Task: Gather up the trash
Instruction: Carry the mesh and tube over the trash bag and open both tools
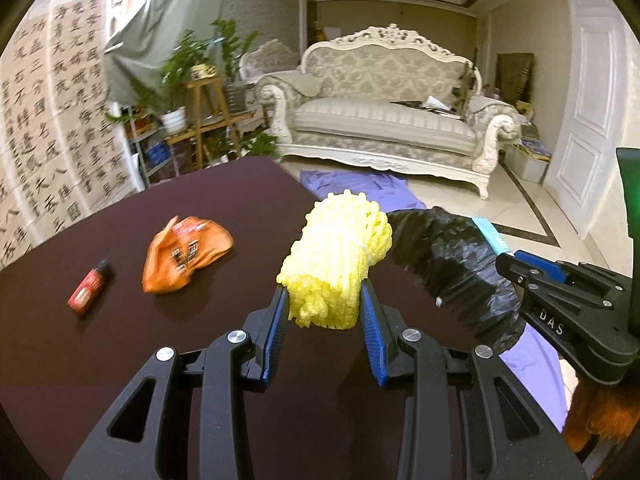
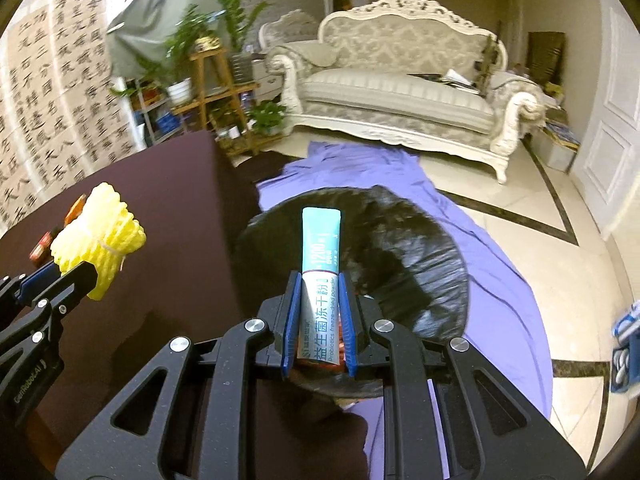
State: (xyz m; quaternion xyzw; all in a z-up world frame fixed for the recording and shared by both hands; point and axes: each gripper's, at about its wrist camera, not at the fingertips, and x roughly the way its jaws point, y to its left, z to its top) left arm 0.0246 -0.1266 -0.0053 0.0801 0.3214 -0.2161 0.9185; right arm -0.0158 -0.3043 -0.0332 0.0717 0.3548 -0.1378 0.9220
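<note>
The left gripper (image 1: 324,304) has its jaws clamped on a yellow foam net (image 1: 336,264), a bundled fruit sleeve tied round the middle, held above the right part of the dark brown desk (image 1: 120,340). The right gripper (image 2: 318,320) has its jaws closed tight on a teal and white powder sachet (image 2: 320,280), which stands upright between the blue pads and sticks out well past their tips. Beneath and beyond the sachet lies the open mouth of a black trash bag (image 2: 420,280), just off the desk's right edge and over a purple cloth (image 2: 500,280) spread on the tiled floor. In the left wrist view the bag's crinkled rim (image 1: 452,264) sits just right of the foam net, with the right gripper beside it. Farther left on the desk rest a crumpled orange wrapper (image 1: 184,256) and, left of it and apart, a small red bottle (image 1: 88,288) lying on its side. A cream sofa (image 1: 384,112) stands at the far side of the room.
</note>
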